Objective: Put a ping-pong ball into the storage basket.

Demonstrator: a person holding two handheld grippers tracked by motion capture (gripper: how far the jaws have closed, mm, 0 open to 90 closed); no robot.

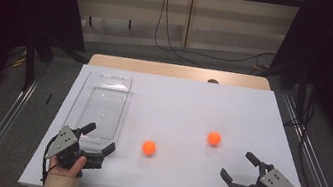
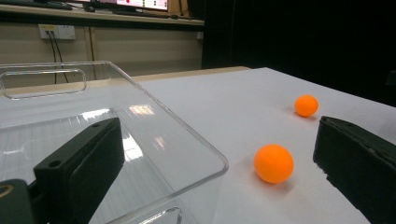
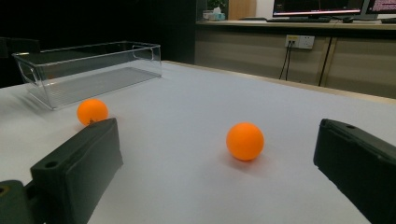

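Both grippers' open jaws flank nothing; two orange balls [image 1: 149, 147] lie ahead.

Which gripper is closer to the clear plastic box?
The left. The left gripper sits open right at the near end of the clear plastic box, one jaw over its corner. The right gripper, open too, is far across the table.
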